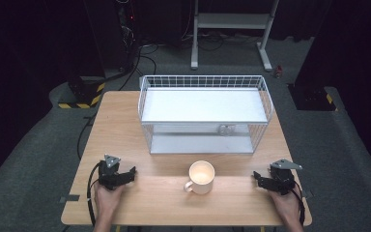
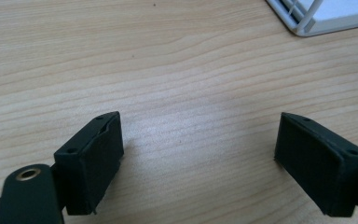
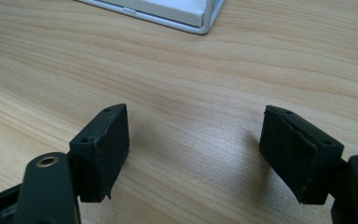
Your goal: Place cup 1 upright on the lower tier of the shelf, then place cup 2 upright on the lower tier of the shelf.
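Your left claw [image 1: 131,172] and right claw [image 1: 257,176], both released and empty, flank the mug [image 1: 201,177] near the counter's [image 1: 125,121] front edge, probably staged for a grab.

My left tool [image 1: 129,173] and right tool [image 1: 260,178] are black, each with a grey three-cornered plate on top. Black cables trail from them. My arms are bare, no sleeves.

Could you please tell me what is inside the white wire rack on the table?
The rack's upper shelf is bare. A small round object sits on the lower level; the shelf covers the rest.
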`<state>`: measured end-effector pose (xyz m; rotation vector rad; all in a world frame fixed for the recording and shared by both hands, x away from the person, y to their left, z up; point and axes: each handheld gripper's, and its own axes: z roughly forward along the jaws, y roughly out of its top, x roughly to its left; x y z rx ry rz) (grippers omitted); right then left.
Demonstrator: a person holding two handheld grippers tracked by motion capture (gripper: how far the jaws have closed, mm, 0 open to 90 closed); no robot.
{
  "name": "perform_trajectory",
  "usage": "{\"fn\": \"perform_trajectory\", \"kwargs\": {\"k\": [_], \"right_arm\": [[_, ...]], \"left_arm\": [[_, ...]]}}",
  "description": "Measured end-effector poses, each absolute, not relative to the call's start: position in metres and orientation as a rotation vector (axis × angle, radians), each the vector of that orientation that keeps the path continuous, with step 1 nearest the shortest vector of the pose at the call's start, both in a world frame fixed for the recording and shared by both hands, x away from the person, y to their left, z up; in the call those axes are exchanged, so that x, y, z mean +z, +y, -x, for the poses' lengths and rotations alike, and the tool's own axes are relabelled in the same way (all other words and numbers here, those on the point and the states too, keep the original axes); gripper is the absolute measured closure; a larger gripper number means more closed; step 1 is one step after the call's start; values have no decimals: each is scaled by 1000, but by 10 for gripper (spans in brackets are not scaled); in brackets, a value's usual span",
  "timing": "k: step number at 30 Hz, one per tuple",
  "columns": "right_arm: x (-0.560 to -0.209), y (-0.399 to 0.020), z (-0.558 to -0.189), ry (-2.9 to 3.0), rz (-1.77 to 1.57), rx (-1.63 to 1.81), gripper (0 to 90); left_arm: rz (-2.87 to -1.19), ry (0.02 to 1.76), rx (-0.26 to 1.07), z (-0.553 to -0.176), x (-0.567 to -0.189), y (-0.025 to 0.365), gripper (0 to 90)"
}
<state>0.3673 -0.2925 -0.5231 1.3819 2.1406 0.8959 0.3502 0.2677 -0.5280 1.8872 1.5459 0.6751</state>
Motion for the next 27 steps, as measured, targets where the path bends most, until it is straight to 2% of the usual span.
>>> {"fn": "perform_trajectory", "kwargs": {"k": [4, 14, 27], "right_arm": [[-523, -292, -367, 2138, -1384, 895, 241], [-523, -292, -367, 2137, -1384, 894, 241], [-523, -292, -367, 2135, -1388, 895, 241]], "left_arm": [[-1886, 1557, 688, -346, -525, 265, 151], [-1850, 1479, 599, -336, -516, 255, 143], [-1906, 1374, 522, -334, -512, 230, 135]]}}
